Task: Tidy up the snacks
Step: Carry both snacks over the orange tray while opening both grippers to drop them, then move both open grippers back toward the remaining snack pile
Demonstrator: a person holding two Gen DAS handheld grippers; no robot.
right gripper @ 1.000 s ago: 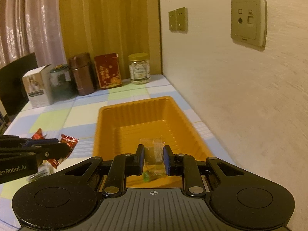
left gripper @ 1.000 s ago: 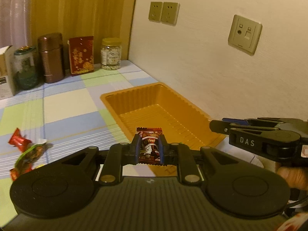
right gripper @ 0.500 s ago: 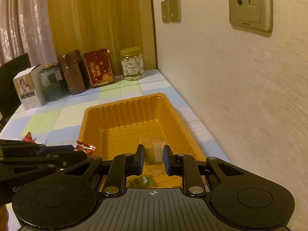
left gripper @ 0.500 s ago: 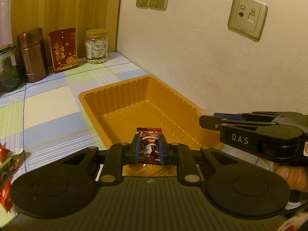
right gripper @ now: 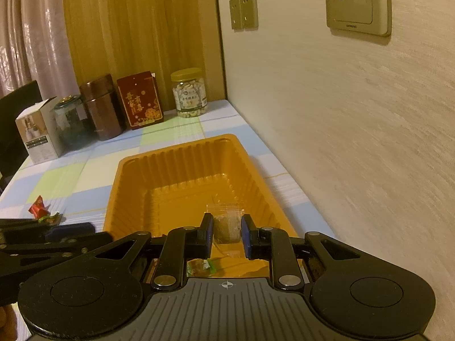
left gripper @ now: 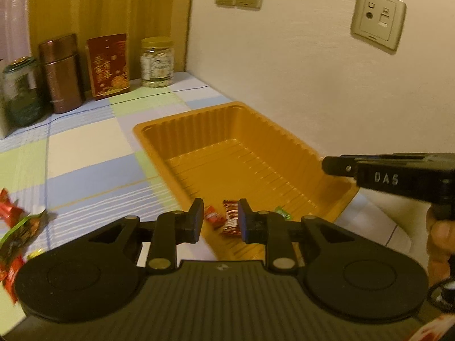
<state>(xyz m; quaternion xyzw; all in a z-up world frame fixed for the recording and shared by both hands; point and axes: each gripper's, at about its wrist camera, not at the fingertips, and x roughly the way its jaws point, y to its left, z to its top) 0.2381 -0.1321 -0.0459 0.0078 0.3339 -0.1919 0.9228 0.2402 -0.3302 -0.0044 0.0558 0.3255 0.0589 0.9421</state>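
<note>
On right claw [left gripper: 335,164], "DAS", wall socket [right gripper: 357,1], "SIEMENS"

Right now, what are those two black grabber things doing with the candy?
A person is sorting snacks into an orange tray. The left hand-held gripper is open, and a red candy lies in the tray's near end beneath it. The right hand-held gripper hangs over the tray too, with a clear packet between its fingers; they look parted, so the packet may be slipping out. More wrapped snacks wait on the checked tablecloth.
</note>
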